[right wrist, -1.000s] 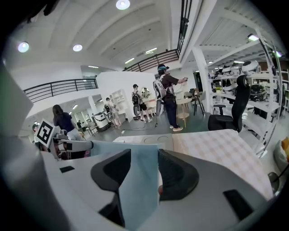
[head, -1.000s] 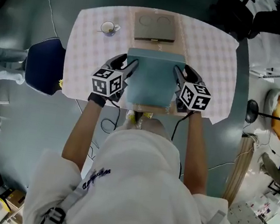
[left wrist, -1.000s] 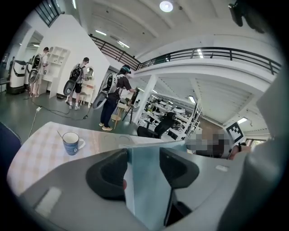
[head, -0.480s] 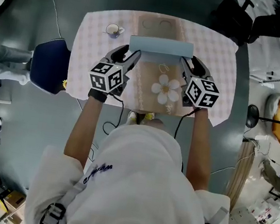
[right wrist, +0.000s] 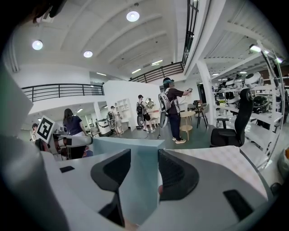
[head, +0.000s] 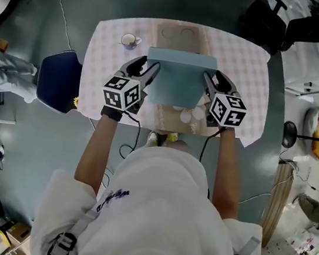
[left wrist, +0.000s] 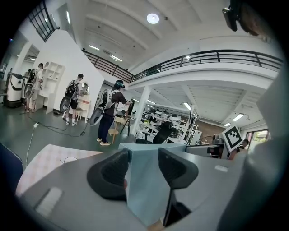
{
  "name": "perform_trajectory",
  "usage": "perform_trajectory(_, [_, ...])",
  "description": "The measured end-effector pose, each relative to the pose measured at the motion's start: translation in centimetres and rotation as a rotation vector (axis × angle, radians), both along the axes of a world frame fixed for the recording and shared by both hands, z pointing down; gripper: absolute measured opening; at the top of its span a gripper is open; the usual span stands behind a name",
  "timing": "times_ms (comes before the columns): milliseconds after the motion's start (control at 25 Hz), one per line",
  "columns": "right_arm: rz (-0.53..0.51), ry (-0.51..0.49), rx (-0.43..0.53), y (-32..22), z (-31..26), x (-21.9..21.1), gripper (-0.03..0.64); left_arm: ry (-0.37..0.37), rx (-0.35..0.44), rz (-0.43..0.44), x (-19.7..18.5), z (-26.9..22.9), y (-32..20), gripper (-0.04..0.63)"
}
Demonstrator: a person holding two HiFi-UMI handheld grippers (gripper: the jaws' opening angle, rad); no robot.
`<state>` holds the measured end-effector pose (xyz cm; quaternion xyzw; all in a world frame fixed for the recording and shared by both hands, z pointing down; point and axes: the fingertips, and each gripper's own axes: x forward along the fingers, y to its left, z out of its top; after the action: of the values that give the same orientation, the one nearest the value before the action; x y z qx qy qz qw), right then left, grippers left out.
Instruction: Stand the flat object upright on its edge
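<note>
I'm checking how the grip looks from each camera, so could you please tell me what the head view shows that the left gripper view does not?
Only the head view: the flowered mat beneath the blue panel, the brown tray beyond it, and how the left gripper and right gripper hold its opposite sides. Only the left gripper view: the left pads pressed on the panel's edge, and people with backpacks standing in the hall. Both: the panel and the checked tablecloth.
</note>
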<state>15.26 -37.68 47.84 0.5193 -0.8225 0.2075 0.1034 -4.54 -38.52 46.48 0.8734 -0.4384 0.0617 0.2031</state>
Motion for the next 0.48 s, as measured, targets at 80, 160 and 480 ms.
perform_trajectory(80, [0.003, 0.001, -0.007, 0.22, 0.25, 0.08, 0.198, 0.0, -0.007, 0.002, 0.07, 0.29, 0.19, 0.209])
perform_trajectory(160, [0.008, 0.0, -0.006, 0.32, 0.26, 0.19, 0.198, 0.0, -0.01, 0.004, 0.14, 0.39, 0.32, 0.209])
perform_trajectory(480, [0.005, -0.002, -0.004, 0.04, 0.52, 0.42, 0.202, 0.004, -0.006, -0.001, 0.44, 0.29, 0.24, 0.209])
